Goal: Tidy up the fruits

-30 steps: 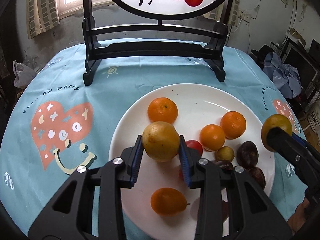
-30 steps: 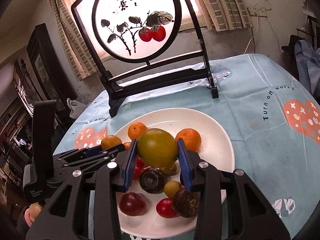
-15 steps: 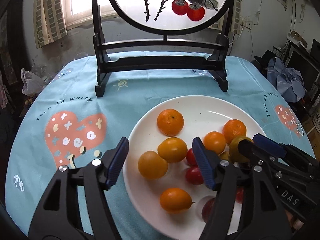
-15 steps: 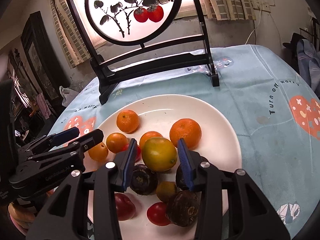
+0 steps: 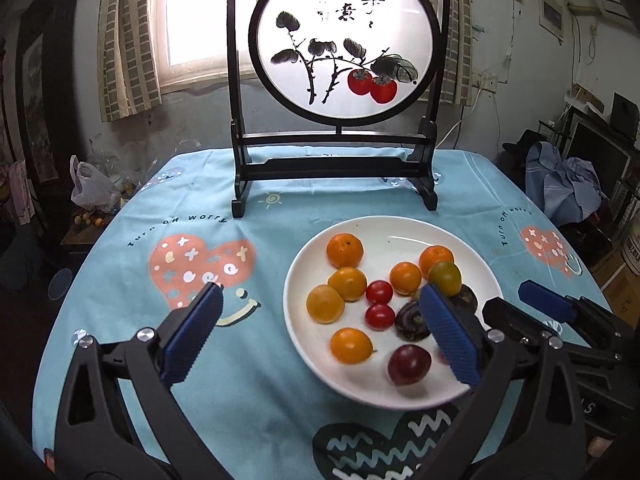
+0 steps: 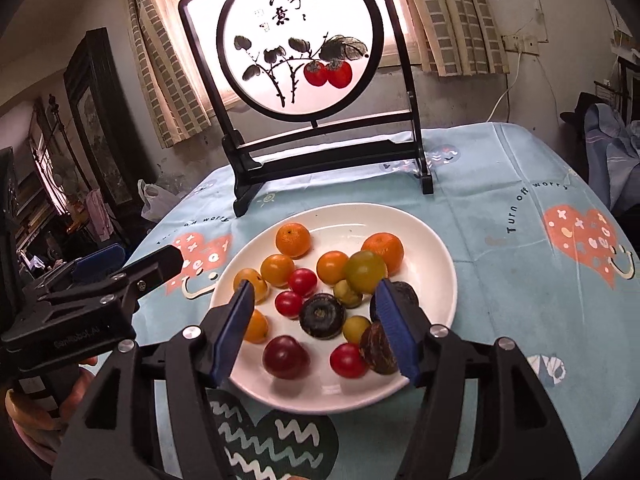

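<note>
– Where's the fruit?

– All on the white plate (image 5: pixel 476 264), right of the table's (image 5: pixel 120 240) middle, in front of the painted screen (image 5: pixel 340 40) at the far edge. Oranges (image 5: pixel 345 249) sit on its far side, red tomatoes (image 5: pixel 379 292) in the middle, dark fruits (image 6: pixel 322 316) on its near side.

– And the tools?

– The left tool (image 5: pixel 320 332) is spread wide, jaws opening, gripping nothing. The right tool (image 6: pixel 316 332) is about half open, jaws opening too, above the plate, pads clear of the yellow-green fruit (image 6: pixel 365 272).
</note>
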Demonstrator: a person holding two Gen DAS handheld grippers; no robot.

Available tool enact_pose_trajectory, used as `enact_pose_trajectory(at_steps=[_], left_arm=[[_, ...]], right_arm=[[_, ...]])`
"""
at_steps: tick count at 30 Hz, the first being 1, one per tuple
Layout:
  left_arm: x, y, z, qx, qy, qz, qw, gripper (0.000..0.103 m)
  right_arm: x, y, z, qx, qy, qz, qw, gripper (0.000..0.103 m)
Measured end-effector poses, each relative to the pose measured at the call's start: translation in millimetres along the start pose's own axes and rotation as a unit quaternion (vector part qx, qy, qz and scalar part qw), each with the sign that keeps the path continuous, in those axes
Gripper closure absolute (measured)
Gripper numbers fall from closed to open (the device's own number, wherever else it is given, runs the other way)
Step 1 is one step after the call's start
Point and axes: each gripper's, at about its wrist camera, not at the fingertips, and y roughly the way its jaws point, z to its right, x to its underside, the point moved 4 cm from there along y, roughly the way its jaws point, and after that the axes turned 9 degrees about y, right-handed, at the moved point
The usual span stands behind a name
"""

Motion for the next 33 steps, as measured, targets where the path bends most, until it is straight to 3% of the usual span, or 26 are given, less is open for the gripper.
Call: enact_pose_trajectory(at_steps=[1,2,3,9,17,24,33], left_arm=[[7,-9,1,0.002,0.003,0.001,1.0,0.002],[14,-17,1,0.003,0.006,0.003,1.0,0.002],[23,-25,2,0.003,0.01,0.004,0.9999,0.002],[75,-59,8,0.013,0.021,0.002,0.9997,0.002],[124,-72,18,0.007,0.041,-0.011,0.9991,0.002],[144,-75,28,0.009,0.07,-0.03,0.9971,0.002],[146,-76,28,0.015,0.069,-0.035,0.9969,0.002]], right_arm=[[6,-6,1,0.005,-0.006,0.0,1.0,0.027],[14,-13,2,0.012,-0.014,0.002,1.0,0.01],[20,-19,3,0.016,-0.02,0.007,1.0,0.002],[69,-48,12,0.037,-0.067,0.002,0.997,0.001],[119,-70,15,0.023,-0.097,-0.019,0.995,0.001],[130,-82,8,0.014,-0.106,-0.019,0.994,0.001],[132,-81,8,0.015,-0.103,-0.026,0.994,0.001]])
